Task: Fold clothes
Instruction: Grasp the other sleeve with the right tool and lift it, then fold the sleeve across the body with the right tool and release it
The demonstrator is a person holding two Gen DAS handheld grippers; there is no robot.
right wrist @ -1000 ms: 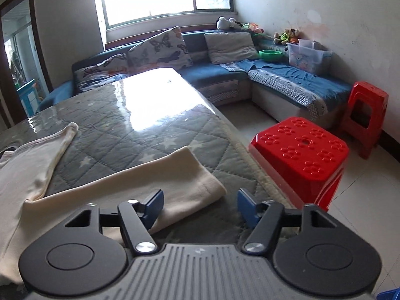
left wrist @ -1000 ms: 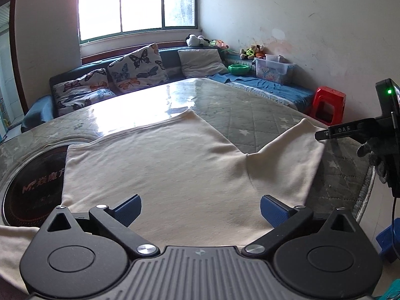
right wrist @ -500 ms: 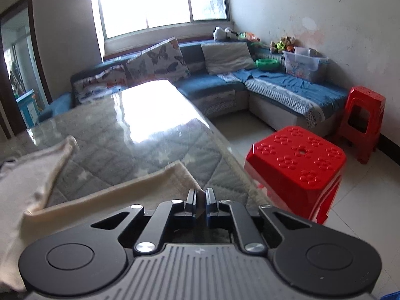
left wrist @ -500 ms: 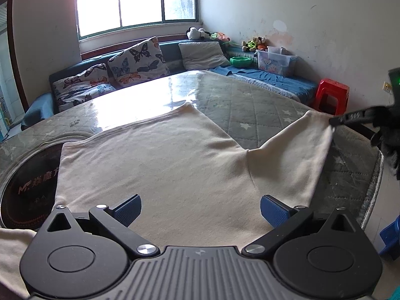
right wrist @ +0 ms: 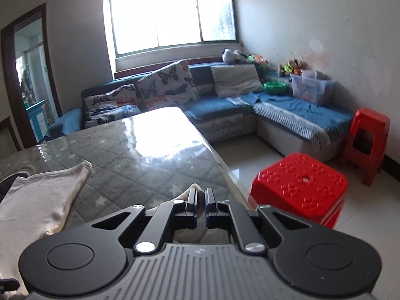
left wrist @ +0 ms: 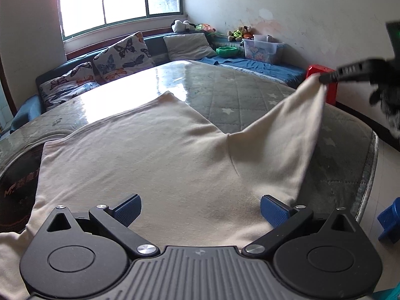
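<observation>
Fabric hides most of what I would like to read: the cream garment (left wrist: pixel 155 155) lies spread across the grey quilted surface (left wrist: pixel 240 95), and on its left it covers part of a dark round inset (left wrist: pixel 15 187) whose pale lettering starts with an "M" and then runs under the cloth, so I cannot make out the rest. My left claw (left wrist: pixel 200 208) hovers low over the near hem with its blue pads (left wrist: pixel 127 208) spread wide, holding nothing. My right claw (left wrist: pixel 325 78) enters that view from the right, blurred, pinching the tip of the sleeve (left wrist: pixel 287 135) and holding it up off the surface; white characters on its finger are too smeared to read. From its own camera, the right claw (right wrist: pixel 200 197) is pressed together on a small tuft of cream cloth, the sleeve below hidden by the housing. A red stool (right wrist: pixel 300 187) stands beside the surface.
</observation>
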